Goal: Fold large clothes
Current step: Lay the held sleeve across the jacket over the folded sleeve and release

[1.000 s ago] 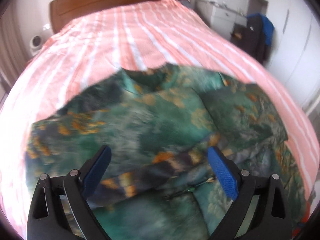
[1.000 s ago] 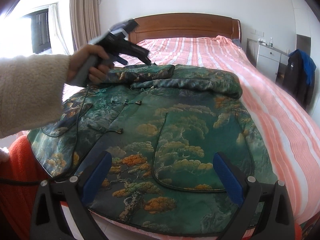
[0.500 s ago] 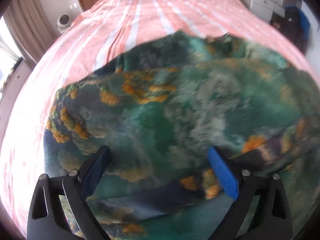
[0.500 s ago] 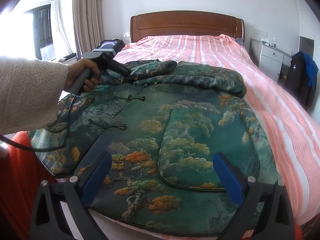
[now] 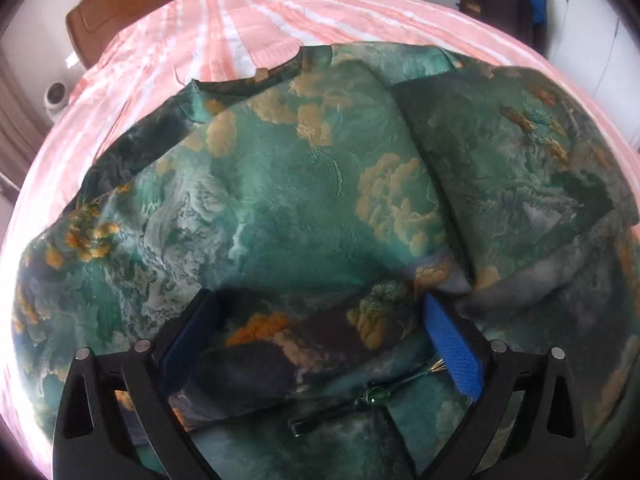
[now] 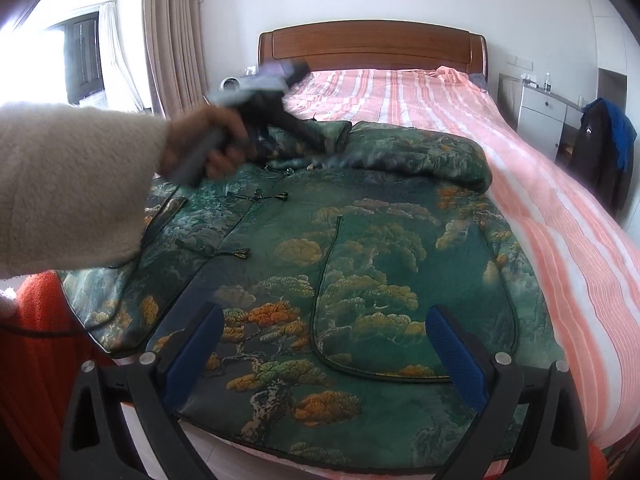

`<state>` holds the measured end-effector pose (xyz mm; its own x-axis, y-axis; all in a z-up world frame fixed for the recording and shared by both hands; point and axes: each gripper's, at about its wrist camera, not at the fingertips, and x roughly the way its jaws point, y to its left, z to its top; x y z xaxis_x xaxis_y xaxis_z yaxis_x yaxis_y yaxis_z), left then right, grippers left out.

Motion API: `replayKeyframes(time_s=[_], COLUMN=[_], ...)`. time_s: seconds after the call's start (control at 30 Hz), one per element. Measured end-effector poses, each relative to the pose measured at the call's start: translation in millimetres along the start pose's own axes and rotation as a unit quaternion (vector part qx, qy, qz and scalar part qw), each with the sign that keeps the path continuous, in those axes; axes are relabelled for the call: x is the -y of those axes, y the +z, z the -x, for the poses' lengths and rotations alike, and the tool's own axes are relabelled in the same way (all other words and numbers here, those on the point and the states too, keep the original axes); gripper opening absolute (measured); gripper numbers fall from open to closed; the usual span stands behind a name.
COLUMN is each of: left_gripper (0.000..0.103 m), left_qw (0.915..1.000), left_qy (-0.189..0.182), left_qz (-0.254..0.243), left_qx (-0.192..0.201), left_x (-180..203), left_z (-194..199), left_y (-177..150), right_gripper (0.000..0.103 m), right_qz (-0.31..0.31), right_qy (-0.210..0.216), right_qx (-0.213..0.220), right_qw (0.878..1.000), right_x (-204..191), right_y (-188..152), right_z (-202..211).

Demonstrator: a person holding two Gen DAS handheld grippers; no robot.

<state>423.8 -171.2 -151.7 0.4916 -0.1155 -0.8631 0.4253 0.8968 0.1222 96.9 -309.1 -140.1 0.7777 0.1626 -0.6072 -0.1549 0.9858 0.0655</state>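
The right gripper (image 6: 322,356) is hovering released, jaws wide, just above the near hem of the jacket (image 6: 360,264), gripping nothing. The one green brocade jacket is lying on the bed (image 6: 560,216), front side up, with two knot fasteners (image 6: 240,254) showing. Farther up, the left gripper (image 5: 320,344) is also standing released over the folded sleeve (image 5: 304,344), not pinching it. In my judgement the folding is only beginning: both sleeves seem to be lying across the chest, while the body is remaining unfolded. Beyond the jacket, one wooden headboard (image 6: 372,46) is closing the bed.
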Motion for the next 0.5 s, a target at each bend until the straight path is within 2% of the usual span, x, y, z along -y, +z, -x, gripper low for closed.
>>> replayKeyframes(time_s=[0.1, 0.17, 0.23, 0.3, 0.4, 0.5], left_gripper=[0.1, 0.1, 0.101, 0.101, 0.101, 0.102], left_qw=[0.9996, 0.9984, 0.9964, 0.9949, 0.9955, 0.9955], left_qy=[-0.019, -0.026, -0.031, -0.039, -0.026, -0.018], left_qz=[0.005, 0.004, 0.017, 0.042, 0.075, 0.087], left_qx=[0.02, 0.051, 0.077, 0.083, 0.051, -0.033], left_x=[0, -2, -11, -20, -27, -27], left_z=[22, 44, 61, 60, 28, -28], left_y=[9, 19, 33, 51, 70, 65], right_gripper=[0.1, 0.1, 0.1, 0.1, 0.1, 0.1], right_qz=[-0.002, -0.006, -0.02, -0.031, -0.034, -0.033], right_qy=[-0.002, -0.001, 0.004, 0.009, 0.009, 0.006], right_qx=[0.002, 0.004, 0.005, 0.003, -0.005, -0.006], right_qw=[1.0, 1.0, 1.0, 0.999, 0.999, 0.999], right_x=[3, 6, 12, 15, 17, 17], right_y=[-2, -2, -1, -1, -2, -2], right_z=[3, 3, 2, 0, -3, -4])
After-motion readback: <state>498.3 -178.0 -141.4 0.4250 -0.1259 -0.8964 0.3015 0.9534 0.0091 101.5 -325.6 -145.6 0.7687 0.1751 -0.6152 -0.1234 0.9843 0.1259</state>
